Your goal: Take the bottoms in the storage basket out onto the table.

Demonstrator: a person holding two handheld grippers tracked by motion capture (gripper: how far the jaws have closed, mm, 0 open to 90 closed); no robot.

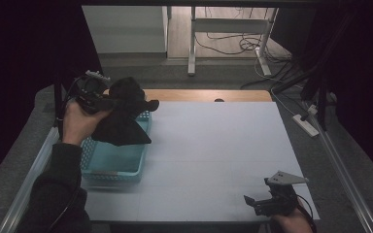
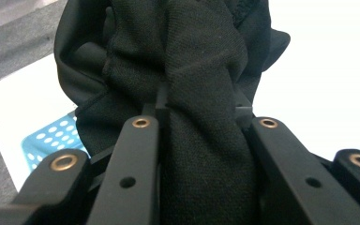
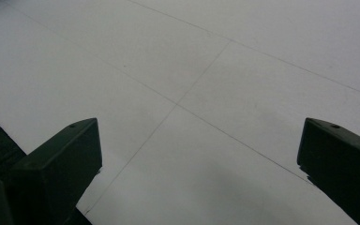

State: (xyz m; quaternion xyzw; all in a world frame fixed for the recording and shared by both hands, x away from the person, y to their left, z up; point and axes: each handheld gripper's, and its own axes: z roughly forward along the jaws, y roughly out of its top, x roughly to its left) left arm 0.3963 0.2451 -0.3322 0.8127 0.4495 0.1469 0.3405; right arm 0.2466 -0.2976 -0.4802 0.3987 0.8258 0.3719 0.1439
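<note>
A black cloth (image 1: 125, 114) hangs bunched above the light blue basket (image 1: 116, 162) at the table's left side. My left gripper (image 1: 108, 101) is shut on the black cloth, held up by a hand in a dark sleeve. In the left gripper view the cloth (image 2: 201, 93) is pinched between the two black jaws and covers most of what lies ahead, with a corner of the basket (image 2: 51, 138) below it. My right gripper (image 1: 252, 201) rests low near the table's front right edge. Its jaws stand wide apart over bare white table (image 3: 192, 93), holding nothing.
The white table top (image 1: 213, 145) has a wooden strip along its far edge. Beyond it are a grey floor, white desk legs (image 1: 192, 43) and cables. A white power strip (image 1: 307, 124) lies on the floor at the right. Metal rails run along both table sides.
</note>
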